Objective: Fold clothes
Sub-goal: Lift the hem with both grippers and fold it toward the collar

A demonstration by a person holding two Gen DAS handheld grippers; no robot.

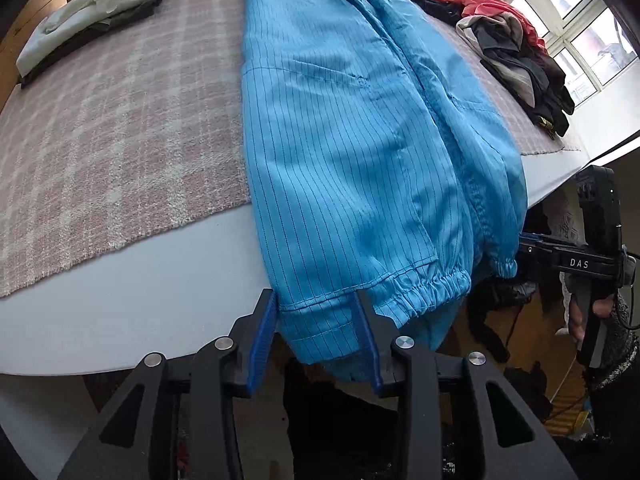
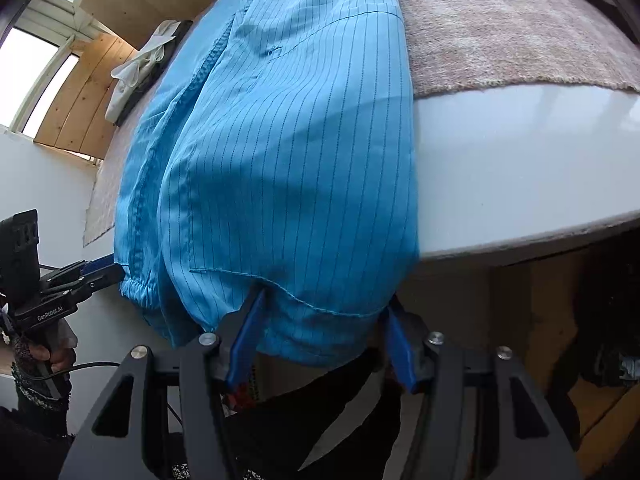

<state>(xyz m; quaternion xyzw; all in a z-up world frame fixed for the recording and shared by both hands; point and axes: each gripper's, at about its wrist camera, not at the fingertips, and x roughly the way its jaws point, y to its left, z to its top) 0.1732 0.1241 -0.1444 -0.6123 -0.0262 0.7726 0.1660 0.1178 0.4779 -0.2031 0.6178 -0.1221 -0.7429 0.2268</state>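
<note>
**Blue garment half folded, a heap still waiting**

Blue-padded fingers sit closest to view on both sides, right at the table's near edge. Left gripper (image 1: 320, 320) has its jaws apart, with the hem of the blue pinstriped garment (image 1: 352, 152) hanging loose between the pads; nothing looks pinched there. Right gripper (image 2: 324, 332) stands with jaws wide as well, straddling the bottom hem at the other side, and whether its pads press the cloth I cannot tell; it looks more like bracketing than gripping.

As for the garment, it lies lengthwise across the white table (image 1: 120, 308) and the pink checked blanket (image 1: 112, 128), already narrowed into a long strip with the sleeves and their elastic cuffs (image 1: 424, 288) laid in along its length. Its lower end droops over the table edge.

Judging by that, the lengthwise folds are done and the crosswise fold is still to come. One folded pile (image 1: 88, 20) rests at the far corner, while an unsorted heap of red, grey and black clothes (image 1: 512, 52) lies by the window, so plenty remains.
</note>
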